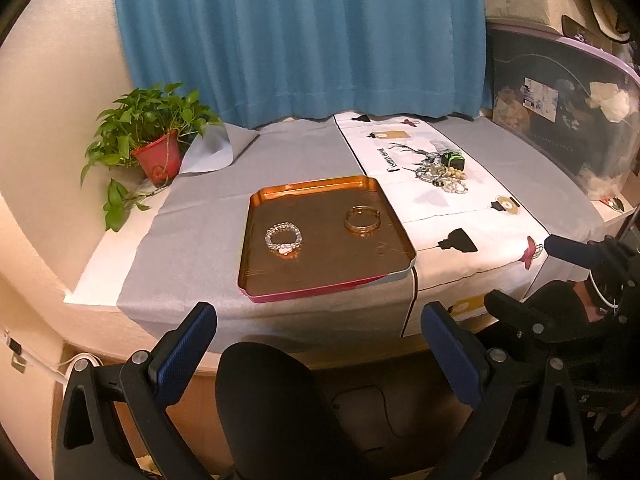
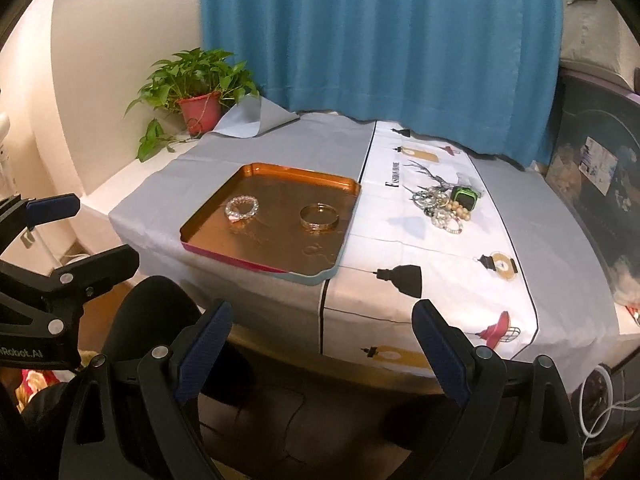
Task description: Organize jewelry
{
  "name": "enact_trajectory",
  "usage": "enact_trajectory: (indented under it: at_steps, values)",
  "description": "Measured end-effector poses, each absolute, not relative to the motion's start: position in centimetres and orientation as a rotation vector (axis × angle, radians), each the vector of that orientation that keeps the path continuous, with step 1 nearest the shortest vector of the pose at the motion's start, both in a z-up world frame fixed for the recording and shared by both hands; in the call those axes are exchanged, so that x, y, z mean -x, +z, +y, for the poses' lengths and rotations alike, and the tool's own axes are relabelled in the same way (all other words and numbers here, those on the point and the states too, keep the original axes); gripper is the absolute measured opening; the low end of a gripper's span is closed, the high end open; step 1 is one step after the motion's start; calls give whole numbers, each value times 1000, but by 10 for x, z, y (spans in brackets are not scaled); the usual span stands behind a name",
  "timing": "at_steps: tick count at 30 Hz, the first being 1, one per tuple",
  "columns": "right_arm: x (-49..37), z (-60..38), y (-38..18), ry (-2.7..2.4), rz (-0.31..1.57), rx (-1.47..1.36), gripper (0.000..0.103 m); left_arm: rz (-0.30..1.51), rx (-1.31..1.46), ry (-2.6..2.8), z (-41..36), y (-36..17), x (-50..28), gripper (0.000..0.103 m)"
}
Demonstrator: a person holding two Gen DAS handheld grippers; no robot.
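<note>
A copper tray (image 1: 320, 272) (image 2: 280, 184) lies on the grey cloth. In it lie a clear bead bracelet (image 1: 283, 238) (image 2: 241, 208) on the left and a gold bangle (image 1: 362, 220) (image 2: 319, 218) on the right. A pile of bracelets (image 1: 442, 178) (image 2: 442, 208) with a small green box (image 1: 454, 159) (image 2: 464, 197) lies on the white printed cloth, right of the tray. My left gripper (image 1: 320, 336) is open and empty, held off the table's near edge in front of the tray. My right gripper (image 2: 322, 340) is open and empty, also off the near edge.
A potted plant (image 1: 154, 140) (image 2: 198, 88) stands at the back left corner. A blue curtain (image 1: 296, 36) hangs behind the table. A clear storage bin (image 1: 568, 120) stands at the right. A black chair back (image 1: 272, 408) is below the grippers.
</note>
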State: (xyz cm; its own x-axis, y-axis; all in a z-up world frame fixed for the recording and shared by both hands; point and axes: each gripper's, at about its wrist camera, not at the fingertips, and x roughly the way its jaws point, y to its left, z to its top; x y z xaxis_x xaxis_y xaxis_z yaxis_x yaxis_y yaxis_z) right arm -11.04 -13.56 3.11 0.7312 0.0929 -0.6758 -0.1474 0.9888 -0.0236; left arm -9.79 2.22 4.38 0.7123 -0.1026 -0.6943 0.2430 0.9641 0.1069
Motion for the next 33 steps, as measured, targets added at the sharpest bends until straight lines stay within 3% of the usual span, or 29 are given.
enact_trajectory:
  at_steps: [33]
  values:
    - [56, -190, -15, 45, 861, -48, 91, 885, -228, -193, -1, 8, 44, 101]
